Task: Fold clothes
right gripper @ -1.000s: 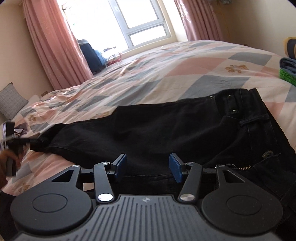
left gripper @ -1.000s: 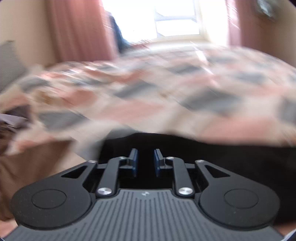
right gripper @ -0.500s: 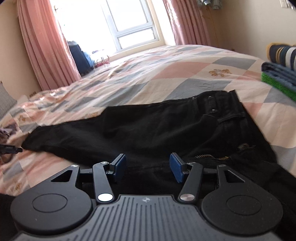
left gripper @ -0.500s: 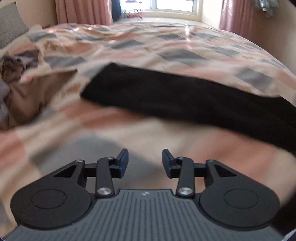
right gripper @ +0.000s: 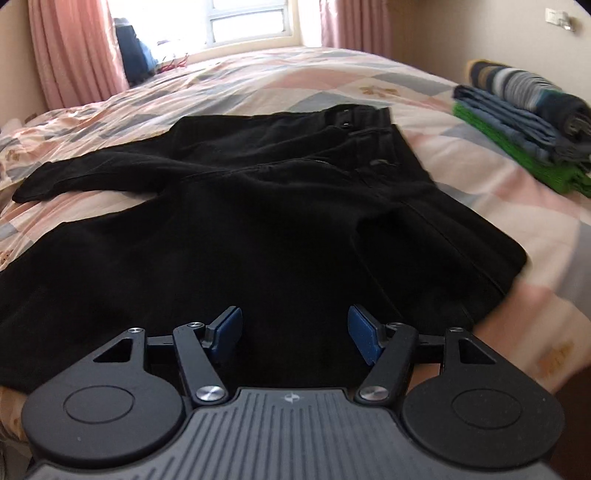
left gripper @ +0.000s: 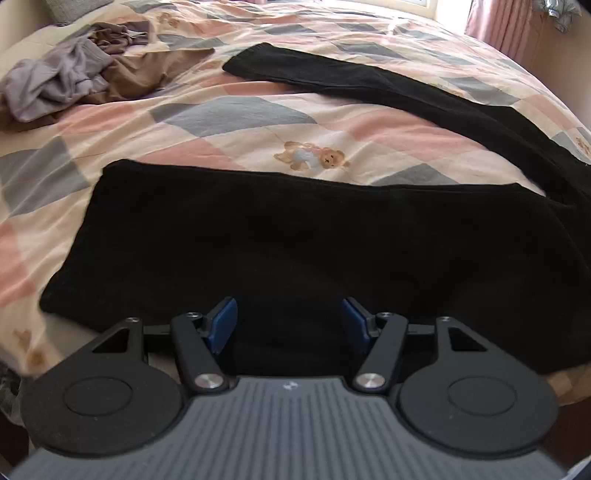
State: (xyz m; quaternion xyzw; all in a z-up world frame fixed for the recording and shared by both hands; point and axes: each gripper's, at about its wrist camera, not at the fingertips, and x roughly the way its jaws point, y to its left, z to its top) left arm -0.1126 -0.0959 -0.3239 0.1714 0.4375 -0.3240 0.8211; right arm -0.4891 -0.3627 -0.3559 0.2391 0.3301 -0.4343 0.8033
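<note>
Pink curtains and a bright window stand behind a bed covered with a patchwork quilt in pink, grey and cream. Black trousers lie spread flat along the near edge of the bed, waistband toward the right side, one leg angled away toward the far left and the other leg lying along the near edge. Left tongs hover over the near leg, jaws opening, blue pads apart, no fabric pinched between them. Right tongs hover over the seat area, jaws likewise opening and released. Crumpled brown and lilac garments lie at the far left corner. Folded clothes are stacked near the right edge.
</note>
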